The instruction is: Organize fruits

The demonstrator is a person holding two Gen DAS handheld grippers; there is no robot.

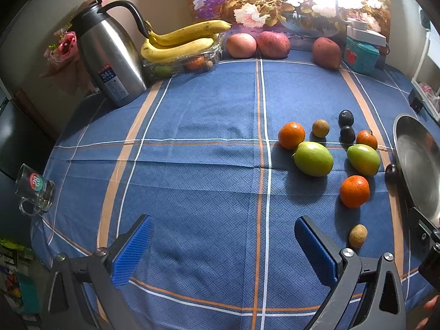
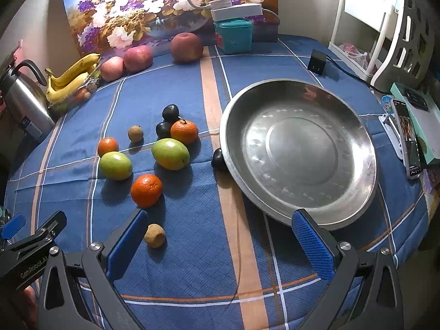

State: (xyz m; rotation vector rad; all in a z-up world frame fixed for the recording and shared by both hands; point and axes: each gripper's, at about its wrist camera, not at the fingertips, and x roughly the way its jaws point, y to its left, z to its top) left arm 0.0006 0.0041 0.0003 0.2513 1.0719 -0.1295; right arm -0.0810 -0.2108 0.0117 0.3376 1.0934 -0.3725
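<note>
Hovering over the tablecloth (image 2: 192, 220), the left gripper (image 1: 224, 250) and right gripper (image 2: 220, 242) gape wide, empty; loose fruit (image 2: 170, 154) lies center-left, beside the steel bowl (image 2: 365, 192).

"24" stands on the thermos (image 1: 110, 55) label; "GenRobot.AI" marks the left claw (image 2: 27, 250) body.

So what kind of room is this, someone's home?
Most likely a home dining or kitchen table: a checked blue tablecloth, a steel thermos jug beside bananas, and a flower painting leaning against the wall.
</note>
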